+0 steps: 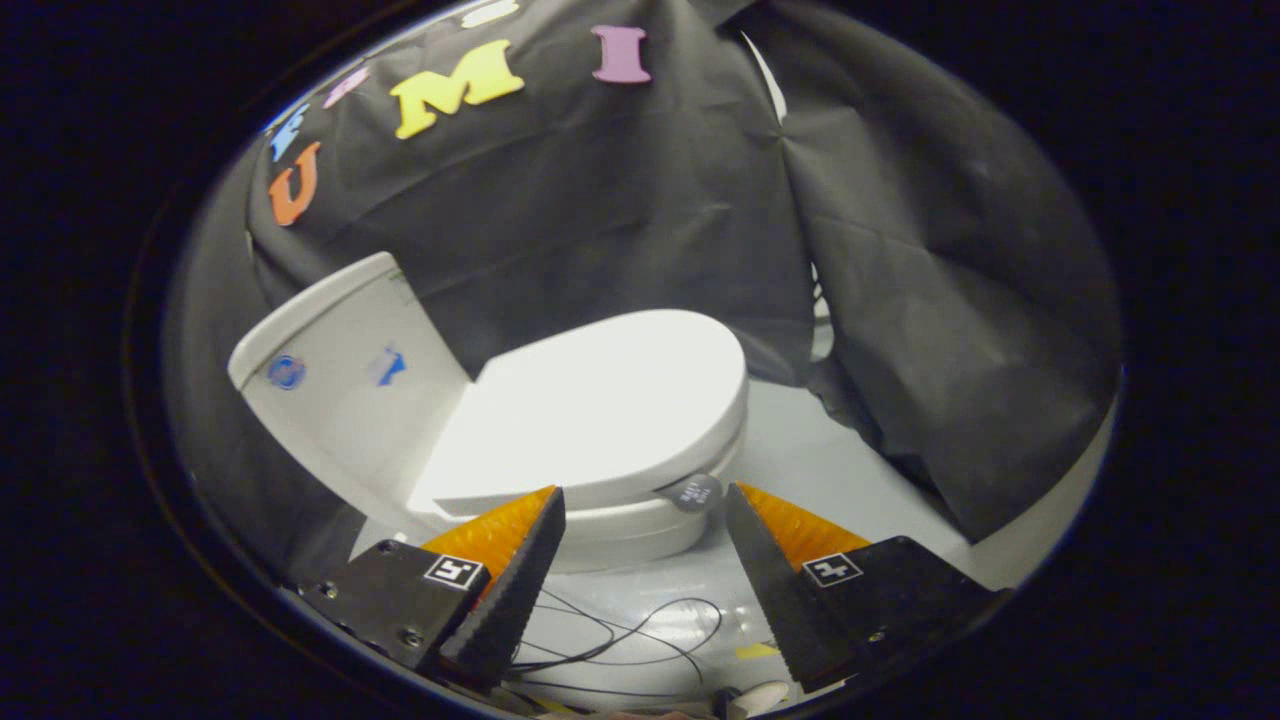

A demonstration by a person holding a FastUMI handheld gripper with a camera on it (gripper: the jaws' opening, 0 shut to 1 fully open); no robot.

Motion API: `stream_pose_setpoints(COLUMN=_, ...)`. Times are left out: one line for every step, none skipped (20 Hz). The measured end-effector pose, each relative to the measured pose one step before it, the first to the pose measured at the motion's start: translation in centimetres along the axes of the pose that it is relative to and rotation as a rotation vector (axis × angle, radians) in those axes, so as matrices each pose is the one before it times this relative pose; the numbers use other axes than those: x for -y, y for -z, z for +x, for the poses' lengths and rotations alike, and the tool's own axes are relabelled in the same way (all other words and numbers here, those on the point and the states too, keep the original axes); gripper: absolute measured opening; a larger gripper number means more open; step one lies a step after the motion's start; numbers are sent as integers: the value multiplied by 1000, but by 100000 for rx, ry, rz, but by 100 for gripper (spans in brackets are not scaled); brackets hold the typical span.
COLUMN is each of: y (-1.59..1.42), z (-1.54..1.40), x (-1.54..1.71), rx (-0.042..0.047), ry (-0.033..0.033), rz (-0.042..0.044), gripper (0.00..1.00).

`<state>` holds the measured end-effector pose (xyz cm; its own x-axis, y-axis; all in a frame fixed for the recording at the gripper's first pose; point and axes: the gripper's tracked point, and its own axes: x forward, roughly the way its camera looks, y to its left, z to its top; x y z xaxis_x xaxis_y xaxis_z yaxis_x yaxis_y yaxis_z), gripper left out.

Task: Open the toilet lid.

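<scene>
Tool (645, 500) spread wide, ribbed black fingers (520, 575), glossy rounded white toilet lid (610, 400) lying closed just beyond

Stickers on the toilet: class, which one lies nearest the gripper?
The round grey sticker on the lid's front edge, just beyond the open gripper; the two blue ones sit on the tank.
</scene>
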<state>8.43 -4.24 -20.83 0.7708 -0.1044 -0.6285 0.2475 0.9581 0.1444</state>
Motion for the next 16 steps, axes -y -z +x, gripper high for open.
stream_pose_setpoints(y=707, z=1267, x=355, rx=-3135, ry=819, rz=2761, gripper=100)
stream_pose_setpoints(y=734, z=906, x=183, rx=-3593, ry=-427, rz=3527, gripper=100)
stream_pose_setpoints(y=385, z=652, x=143, rx=-3049, ry=-805, rz=4314, gripper=100)
stream_pose_setpoints(y=178, z=806, x=87, rx=-2043, ry=-1436, rz=4598, gripper=100)
stream_pose_setpoints(y=437, z=784, x=189, rx=-3160, ry=-1419, rz=4737, gripper=100)
stream_pose_setpoints(y=413, z=748, x=390, rx=-4969, ry=-1427, rz=5385, gripper=99)
stream_pose_setpoints(y=139, z=570, x=330, rx=-3310, ry=-1141, rz=6167, gripper=99)
stream_pose_setpoints(y=-253, z=442, x=273, rx=-1473, ry=-1689, rz=5972, gripper=99)
stream_pose_setpoints(y=-543, z=265, x=256, rx=220, ry=-2249, rz=5704, gripper=99)
stream_pose_setpoints(y=-515, z=60, x=-23, rx=701, ry=-2715, rz=5386, gripper=98)
stream_pose_setpoints(y=-600, z=448, x=81, rx=897, ry=-1890, rz=4881, gripper=96)
stream_pose_setpoints(y=-359, z=533, x=218, rx=592, ry=-998, rz=3907, gripper=89)
stream_pose_setpoints(y=240, z=786, x=362, rx=-1050, ry=-309, rz=2808, gripper=86)
stream_pose_setpoints(y=-35, z=472, x=365, rx=-1226, ry=-72, rz=2287, gripper=81)
stream_pose_setpoints(y=-79, z=391, x=50, rx=-649, ry=-1082, rz=1812, gripper=79)
stream_pose_setpoints(y=-211, z=370, x=50, rx=304, ry=-956, rz=1395, gripper=76)
